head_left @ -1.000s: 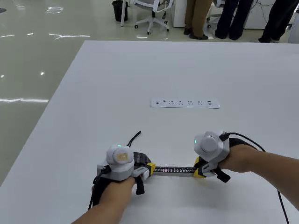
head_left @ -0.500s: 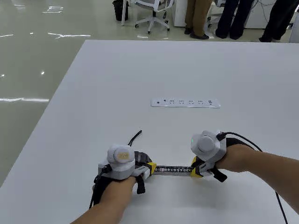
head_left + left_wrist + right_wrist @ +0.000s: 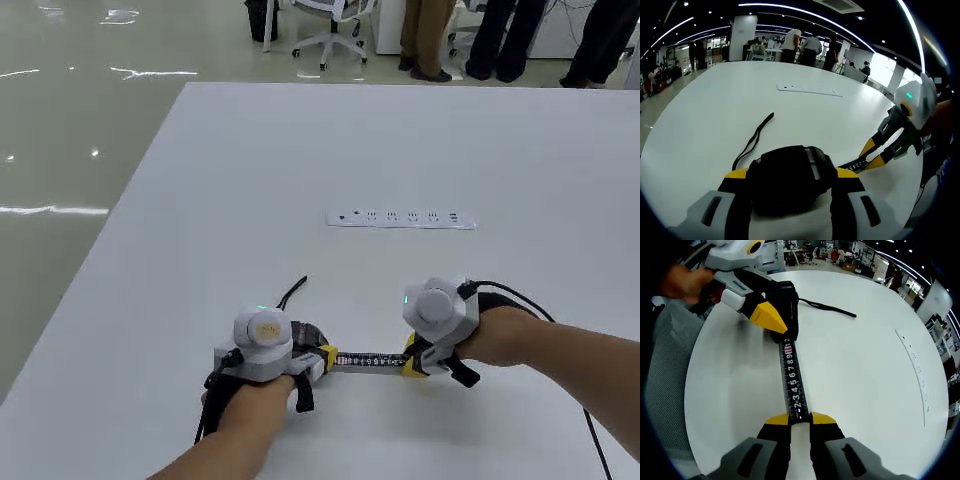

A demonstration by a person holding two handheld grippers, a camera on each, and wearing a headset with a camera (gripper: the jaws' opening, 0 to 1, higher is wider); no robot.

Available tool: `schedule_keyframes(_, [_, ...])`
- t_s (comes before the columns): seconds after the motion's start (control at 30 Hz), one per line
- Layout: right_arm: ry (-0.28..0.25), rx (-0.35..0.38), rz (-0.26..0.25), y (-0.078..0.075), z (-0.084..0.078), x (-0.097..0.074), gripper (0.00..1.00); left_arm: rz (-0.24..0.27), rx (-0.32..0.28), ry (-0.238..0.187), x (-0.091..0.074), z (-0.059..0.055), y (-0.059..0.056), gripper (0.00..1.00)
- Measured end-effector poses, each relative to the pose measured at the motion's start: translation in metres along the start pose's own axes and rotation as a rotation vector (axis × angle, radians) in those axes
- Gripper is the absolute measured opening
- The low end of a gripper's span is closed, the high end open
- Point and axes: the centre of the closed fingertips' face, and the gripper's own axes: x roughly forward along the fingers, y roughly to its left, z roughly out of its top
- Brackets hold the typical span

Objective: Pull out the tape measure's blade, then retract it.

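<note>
The black tape measure case (image 3: pixel 790 177) sits between the yellow tips of my left gripper (image 3: pixel 792 175), which is shut on it near the table's front edge. The case (image 3: pixel 308 345) lies beside my left gripper (image 3: pixel 322 358) in the head view. A short length of blade (image 3: pixel 792 377) runs from the case (image 3: pixel 786 300) to my right gripper (image 3: pixel 800 418), which is shut on the blade's end. In the head view the blade (image 3: pixel 368 360) spans the gap to my right gripper (image 3: pixel 410 365). The case's black wrist strap (image 3: pixel 754 141) trails on the table.
A white power strip (image 3: pixel 401 219) lies mid-table beyond the grippers. The white table (image 3: pixel 400 140) stretches far ahead. An office chair (image 3: pixel 325 30) and several standing people (image 3: pixel 430 40) are past the far edge. A cable (image 3: pixel 590 440) hangs along the right arm.
My right gripper has moved left toward the case, so the exposed blade is shorter. The left gripper has stayed put on the case.
</note>
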Motion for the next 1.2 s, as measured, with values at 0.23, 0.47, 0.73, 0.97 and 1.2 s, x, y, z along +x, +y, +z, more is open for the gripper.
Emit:
schedule_keyframes(0.23, [-0.003, -0.001, 0.000, 0.002, 0.006, 0.002, 0.13, -0.001, 0.000, 0.001, 0.000, 0.000, 0.000, 0.60])
schedule_keyframes(0.47, [-0.010, -0.012, 0.001, 0.003, 0.012, 0.004, 0.13, 0.001, 0.000, 0.000, -0.001, 0.000, 0.000, 0.60])
schedule_keyframes(0.73, [-0.011, -0.010, 0.002, 0.003, 0.018, 0.008, 0.13, 0.000, 0.000, -0.001, 0.000, 0.000, 0.000, 0.60])
schedule_keyframes(0.97, [-0.020, -0.001, 0.000, 0.004, 0.022, 0.010, 0.13, 0.001, 0.001, -0.003, 0.000, 0.001, 0.000, 0.60])
schedule_keyframes(1.2, [-0.018, -0.007, 0.001, 0.006, 0.026, 0.011, 0.13, 0.000, 0.000, 0.000, 0.000, 0.001, 0.000, 0.60])
